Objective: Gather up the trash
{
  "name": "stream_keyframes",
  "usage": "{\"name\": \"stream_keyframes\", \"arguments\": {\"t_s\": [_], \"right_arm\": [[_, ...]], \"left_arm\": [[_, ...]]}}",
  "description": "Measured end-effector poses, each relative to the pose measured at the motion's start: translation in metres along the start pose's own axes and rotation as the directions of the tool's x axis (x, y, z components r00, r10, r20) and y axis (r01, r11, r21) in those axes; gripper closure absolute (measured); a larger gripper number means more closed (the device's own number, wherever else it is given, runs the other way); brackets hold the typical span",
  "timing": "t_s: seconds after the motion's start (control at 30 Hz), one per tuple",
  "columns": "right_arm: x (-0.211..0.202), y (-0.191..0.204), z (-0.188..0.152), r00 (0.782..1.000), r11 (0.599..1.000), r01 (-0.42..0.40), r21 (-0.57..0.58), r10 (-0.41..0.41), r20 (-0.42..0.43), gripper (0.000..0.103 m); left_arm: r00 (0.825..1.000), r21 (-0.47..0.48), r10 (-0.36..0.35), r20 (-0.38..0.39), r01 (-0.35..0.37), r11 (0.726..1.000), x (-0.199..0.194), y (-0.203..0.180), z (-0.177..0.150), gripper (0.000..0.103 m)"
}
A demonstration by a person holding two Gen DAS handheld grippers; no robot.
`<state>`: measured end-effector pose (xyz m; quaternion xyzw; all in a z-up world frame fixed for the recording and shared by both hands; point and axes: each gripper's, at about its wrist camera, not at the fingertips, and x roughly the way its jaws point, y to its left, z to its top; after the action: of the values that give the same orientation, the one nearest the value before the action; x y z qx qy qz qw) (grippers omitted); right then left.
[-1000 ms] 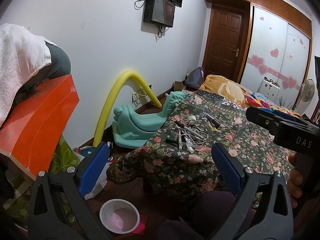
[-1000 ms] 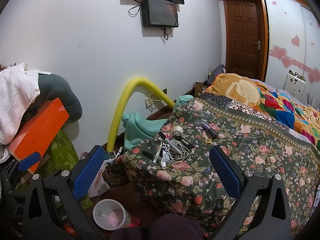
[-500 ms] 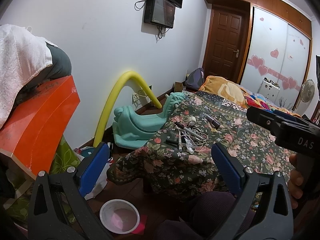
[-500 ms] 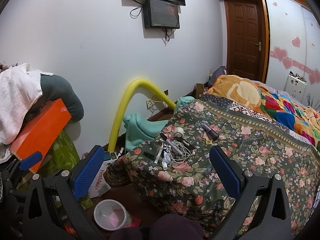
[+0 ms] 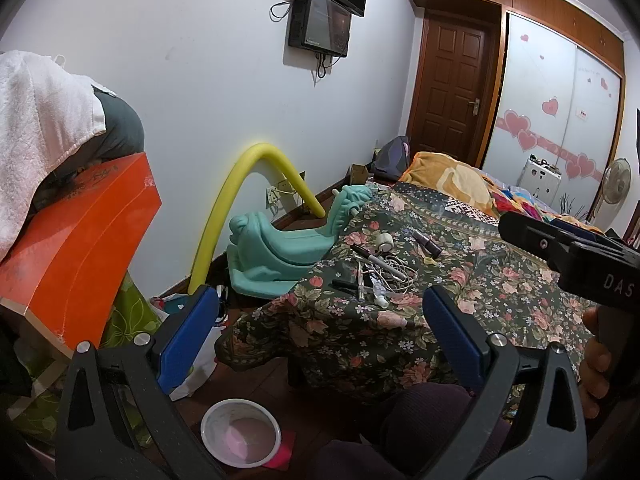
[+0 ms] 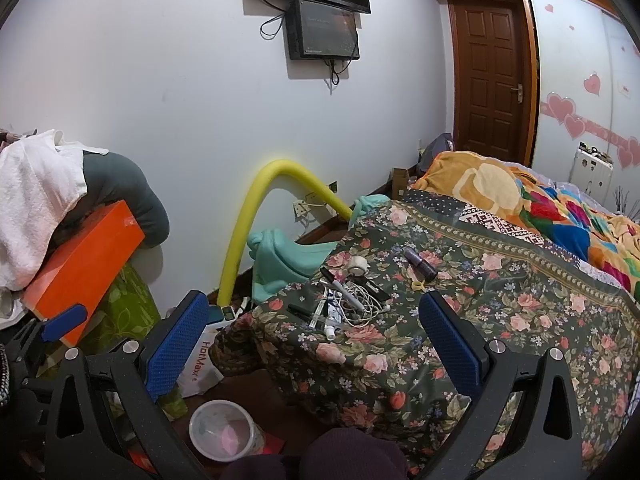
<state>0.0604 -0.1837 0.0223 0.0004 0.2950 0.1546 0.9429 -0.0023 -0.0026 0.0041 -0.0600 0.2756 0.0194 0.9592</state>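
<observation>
Two grippers are hanging over the near end of a bed covered with a dark floral spread (image 5: 500, 300). The left gripper (image 5: 320, 336) is standing with its blue pads spread wide and nothing between them; the right gripper (image 6: 316, 344) is likewise gaping wide and gripping nothing. In the left wrist view the right gripper's black body is showing at the right edge, with a hand (image 5: 596, 364) wrapped around its handle.

A small clutter of bits (image 6: 344, 300) is lying on the spread near its corner: white cords, a dark marker, a few small tubes. Just beyond it on the spread a white roll (image 6: 358, 266) and a purple tube (image 6: 420, 264) are lying apart from each other.

Below the spread's corner, on the wooden floor, a clear plastic cup (image 5: 240, 432) is standing upright with something pink inside. A teal plastic toy (image 5: 276, 248) and a bent yellow foam tube (image 5: 240, 200) are sitting against the wall beside the spread, and an orange box (image 5: 80, 248) is leaning further left.
</observation>
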Motion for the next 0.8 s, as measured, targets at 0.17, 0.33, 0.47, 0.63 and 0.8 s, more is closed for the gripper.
{"name": "stream_keyframes", "arguments": {"t_s": [0.17,0.33,0.47,0.63,0.8], "right_arm": [[-0.0004,-0.0001,0.0,1.0,1.0,-0.001,0.001,0.001,0.001,0.0],[-0.0007,-0.0003,-0.0001,1.0,1.0,-0.001,0.002,0.001,0.001,0.0],[-0.0007,-0.0003,0.0001,1.0,1.0,-0.001,0.001,0.001,0.0,0.0],[-0.0005,-0.0011,-0.0005,1.0,1.0,-0.002,0.002,0.002,0.0,0.0],[0.0001,-0.0008,0.0004,1.0,1.0,-0.007,0.005,0.007,-0.003,0.0]], "left_arm": [[1.0,-0.001,0.001,0.0,-0.001,1.0,-0.0001,-0.0002,-0.0002,0.001],[1.0,-0.002,0.001,0.001,-0.001,1.0,-0.0006,-0.0004,0.0004,0.001],[1.0,-0.001,-0.001,-0.001,0.001,1.0,0.0001,0.0001,0.0,0.001],[1.0,0.0,0.0,0.0,0.0,1.0,0.0001,0.0001,0.0003,0.001],[1.0,0.001,0.003,-0.001,-0.003,1.0,-0.0001,-0.0008,0.0002,0.001]]}}
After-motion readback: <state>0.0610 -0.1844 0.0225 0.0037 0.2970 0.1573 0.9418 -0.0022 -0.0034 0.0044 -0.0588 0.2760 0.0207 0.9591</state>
